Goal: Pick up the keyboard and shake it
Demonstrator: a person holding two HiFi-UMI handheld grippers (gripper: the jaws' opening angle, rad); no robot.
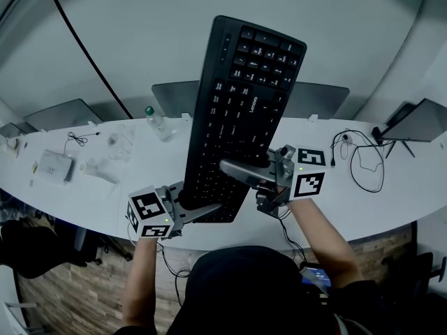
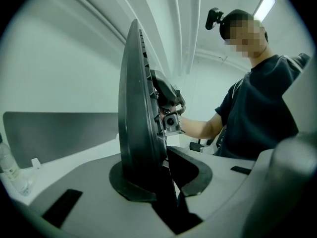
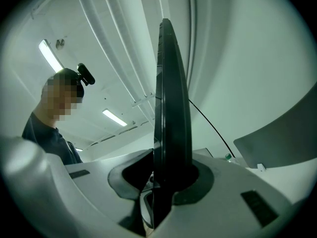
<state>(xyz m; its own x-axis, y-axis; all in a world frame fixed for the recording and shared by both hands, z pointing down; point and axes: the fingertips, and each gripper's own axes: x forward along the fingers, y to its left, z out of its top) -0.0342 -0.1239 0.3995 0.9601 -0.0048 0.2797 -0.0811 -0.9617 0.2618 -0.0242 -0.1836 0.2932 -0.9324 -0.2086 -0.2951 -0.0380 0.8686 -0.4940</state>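
Note:
The black keyboard (image 1: pixel 241 110) is lifted off the white table (image 1: pixel 391 201) and stands on end, keys facing me, its far end tilted away. My left gripper (image 1: pixel 209 211) is shut on its near left corner, and my right gripper (image 1: pixel 234 169) is shut on its right edge a little higher. In the left gripper view the keyboard (image 2: pixel 136 108) appears edge-on, clamped between the left gripper's (image 2: pixel 158 175) pads, with the other gripper behind it. The right gripper view likewise has the keyboard (image 3: pixel 171 113) as a thin upright blade pinched by the right gripper (image 3: pixel 168 182).
A plastic bottle (image 1: pixel 157 123) stands at the table's back edge left of the keyboard. A white box (image 1: pixel 54 166) and small items lie far left. Looped black cables (image 1: pixel 356 159) and a dark screen (image 1: pixel 419 121) are at right. Grey partition panels (image 1: pixel 174 96) line the back.

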